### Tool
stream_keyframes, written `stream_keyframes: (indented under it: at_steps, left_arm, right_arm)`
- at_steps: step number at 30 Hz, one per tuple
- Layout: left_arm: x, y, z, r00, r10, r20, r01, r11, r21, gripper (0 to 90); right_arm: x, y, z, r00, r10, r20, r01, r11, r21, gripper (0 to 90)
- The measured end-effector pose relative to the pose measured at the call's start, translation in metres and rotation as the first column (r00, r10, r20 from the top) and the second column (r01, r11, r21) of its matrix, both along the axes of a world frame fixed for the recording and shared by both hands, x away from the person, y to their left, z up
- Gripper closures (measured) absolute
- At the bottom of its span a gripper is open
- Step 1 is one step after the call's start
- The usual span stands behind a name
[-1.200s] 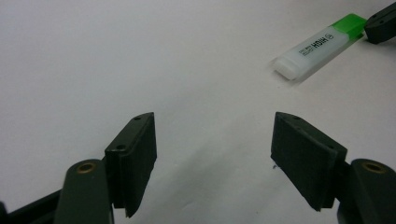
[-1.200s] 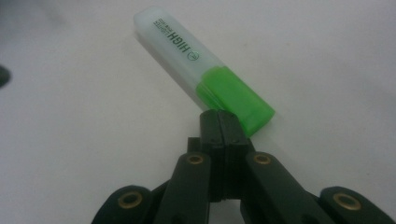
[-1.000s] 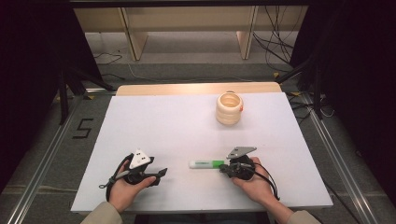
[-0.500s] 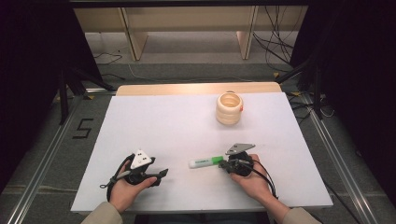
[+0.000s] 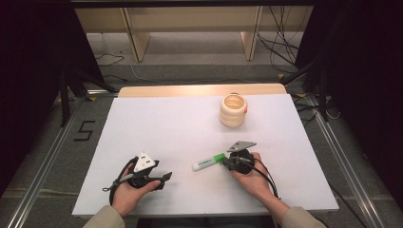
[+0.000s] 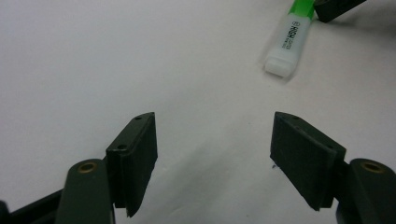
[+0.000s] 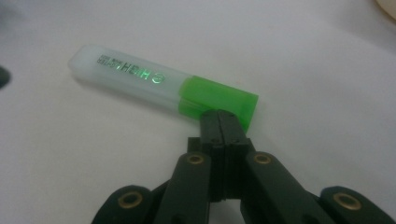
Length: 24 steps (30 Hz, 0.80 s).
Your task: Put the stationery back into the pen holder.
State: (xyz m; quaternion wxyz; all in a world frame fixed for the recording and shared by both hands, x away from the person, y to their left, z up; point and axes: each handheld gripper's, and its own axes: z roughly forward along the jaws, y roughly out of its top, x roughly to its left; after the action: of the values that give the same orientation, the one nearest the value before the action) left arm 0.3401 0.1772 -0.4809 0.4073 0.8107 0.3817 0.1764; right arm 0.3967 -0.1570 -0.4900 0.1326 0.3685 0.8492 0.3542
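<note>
Item one, highlighter (image 5: pixel 208 163): white barrel, green cap end, lying flat on the white counter (image 5: pixel 180 123) near my front edge, roughly level with both hands. It rests on its side with the white end toward my left hand and the green end toward my right, which puts the green end straight in front of my right claw (image 5: pixel 229 161). Item two, right claw: in the right gripper view its jaws are pressed flat together with nothing between them, and their joined tip sits against or just short of the green cap (image 7: pixel 219 99); I cannot tell whether it touches. I judge I am holding it this way to nudge or line up on the highlighter rather than grip it, since the jaws would have to part before they could take the barrel. Item three, left claw (image 5: pixel 164 177): jaws spread wide, holding nothing, resting low over bare counter. In the left gripper view the white end of the highlighter lies well ahead of it and to one side, so I read this claw as parked ready, open in case it has to receive or steady that end. Item four, cream ribbed cup (image 5: pixel 233 110): upright, open mouth up, farther back on the counter, well apart from the highlighter and both claws; a likely place to put the highlighter.
</note>
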Motion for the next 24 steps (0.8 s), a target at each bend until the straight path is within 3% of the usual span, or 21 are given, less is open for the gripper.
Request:
stream_keyframes:
  at_steps: [24]
  left_arm:
    - [0.0,-0.006,0.0,1.0,-0.007,-0.004,0.007,1.0,-0.006,30.6]
  right_arm:
    - [0.014,0.008,-0.002,0.9995,-0.031,0.007,0.03,0.999,0.014,90.0]
